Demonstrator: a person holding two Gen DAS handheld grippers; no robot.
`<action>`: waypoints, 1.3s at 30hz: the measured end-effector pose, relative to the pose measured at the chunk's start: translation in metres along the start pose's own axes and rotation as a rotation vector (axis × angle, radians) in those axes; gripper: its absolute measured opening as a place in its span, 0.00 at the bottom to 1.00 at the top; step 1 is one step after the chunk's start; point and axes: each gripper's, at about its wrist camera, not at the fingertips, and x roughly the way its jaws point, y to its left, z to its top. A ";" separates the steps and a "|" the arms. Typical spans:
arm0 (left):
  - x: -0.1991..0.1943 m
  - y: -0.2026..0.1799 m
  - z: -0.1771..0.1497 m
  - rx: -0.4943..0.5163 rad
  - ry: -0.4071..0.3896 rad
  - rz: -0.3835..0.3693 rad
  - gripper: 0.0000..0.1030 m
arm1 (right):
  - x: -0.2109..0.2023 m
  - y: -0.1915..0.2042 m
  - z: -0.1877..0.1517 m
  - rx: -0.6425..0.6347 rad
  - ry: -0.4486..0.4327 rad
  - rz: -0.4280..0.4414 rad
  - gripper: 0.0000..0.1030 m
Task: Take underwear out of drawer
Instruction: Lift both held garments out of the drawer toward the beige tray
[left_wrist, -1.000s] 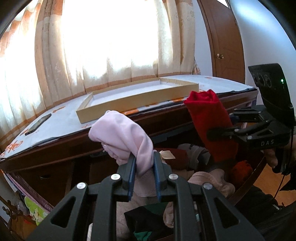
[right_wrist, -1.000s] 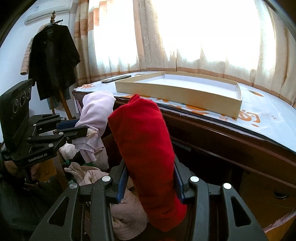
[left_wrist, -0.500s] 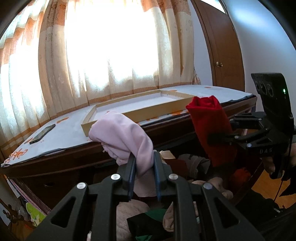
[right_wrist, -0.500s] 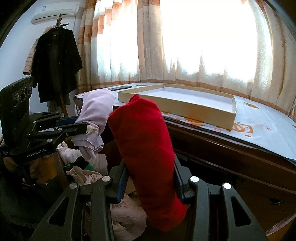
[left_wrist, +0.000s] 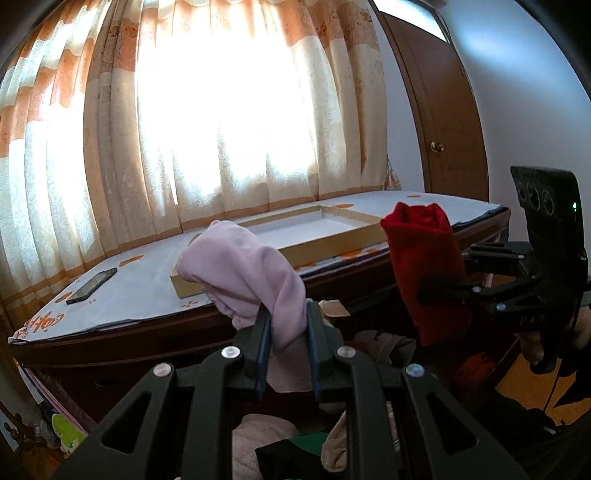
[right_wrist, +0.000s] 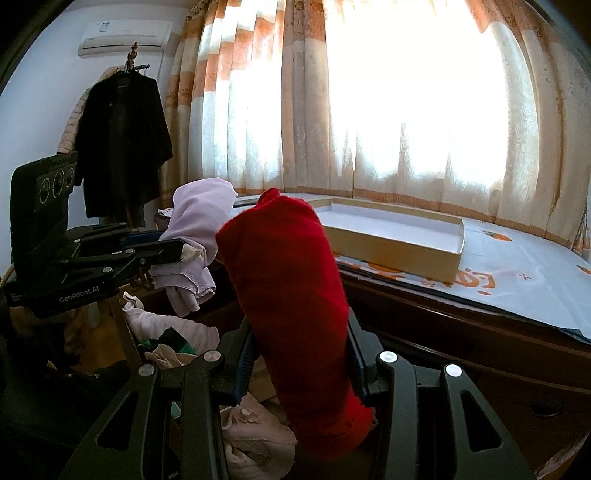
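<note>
- Gripping a pale pink garment (left_wrist: 255, 280), the left gripper (left_wrist: 286, 347) has its jaws nearly together, with the cloth pinched between the blue pads and bunched above them.
- The right gripper (right_wrist: 299, 354) clamps a thick red garment (right_wrist: 291, 295); its jaws stand partly apart around the rolled cloth, which rises upright above the fingers and hangs a little below them.
- Both garments are held up in the air above the open drawer (right_wrist: 127, 332), in front of the dark wooden desk's front edge (left_wrist: 155, 332).
- More clothes lie jumbled in the drawer below: cream, pink, dark and green pieces (right_wrist: 166, 339).
- A shallow cardboard tray (left_wrist: 295, 247) lies on the desk's paper-covered top, near its front edge.
- A dark phone (left_wrist: 91, 286) lies toward the desktop's left end in the left wrist view.
- Sunlit cream and orange curtains (left_wrist: 221, 129) hang behind the desk.
- A black coat (right_wrist: 122, 140) hangs on a stand by the left wall in the right wrist view.
- A brown door (left_wrist: 443, 110) stands at the right in the left wrist view.
</note>
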 end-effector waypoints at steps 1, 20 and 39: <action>-0.001 0.000 0.000 -0.001 -0.006 -0.001 0.15 | -0.001 -0.001 -0.001 0.001 -0.003 0.001 0.44; -0.005 -0.002 0.017 0.027 -0.070 -0.012 0.15 | -0.011 -0.010 0.001 0.071 -0.061 0.009 0.44; 0.002 -0.002 0.041 0.044 -0.083 -0.088 0.15 | -0.012 -0.010 0.029 0.099 -0.069 0.031 0.44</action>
